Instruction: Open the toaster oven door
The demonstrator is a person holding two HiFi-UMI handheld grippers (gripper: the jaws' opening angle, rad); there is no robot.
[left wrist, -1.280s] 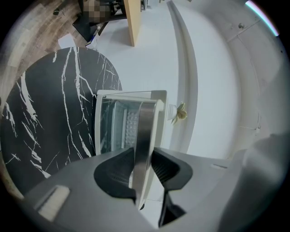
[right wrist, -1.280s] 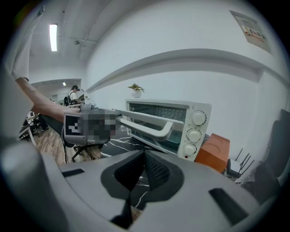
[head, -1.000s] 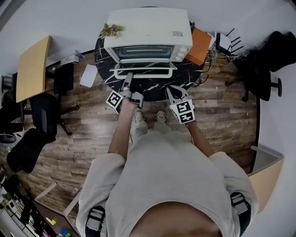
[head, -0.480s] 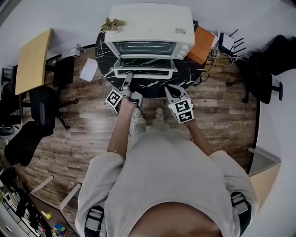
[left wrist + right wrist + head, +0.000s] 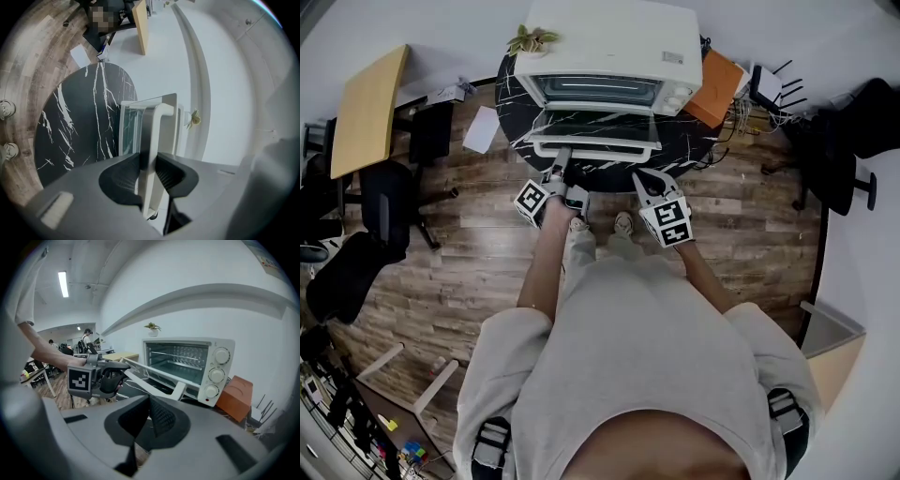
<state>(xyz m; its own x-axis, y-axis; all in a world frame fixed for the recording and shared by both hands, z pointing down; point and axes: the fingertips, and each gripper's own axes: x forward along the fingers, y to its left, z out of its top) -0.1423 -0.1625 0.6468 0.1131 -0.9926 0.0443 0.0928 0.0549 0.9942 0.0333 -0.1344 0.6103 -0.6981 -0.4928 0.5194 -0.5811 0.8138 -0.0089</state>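
White oven (image 5: 609, 42) sits on the black table (image 5: 680, 155), its door (image 5: 595, 127) open almost flat. With the forearm stretched forward, the left tool (image 5: 563, 155) lies level and clamps the handle (image 5: 592, 147), its jaws having just tightened; the right tool (image 5: 643, 178) tilts down beside it, pinched together and empty

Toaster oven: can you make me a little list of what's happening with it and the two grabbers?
oven: white, on a black table
door: swung open, rack inside showing
left gripper: fingers have just been closing, clamped on the door's handle
right gripper: fingers together, nothing in them, held in front of the oven
plant: small, on the oven's top corner
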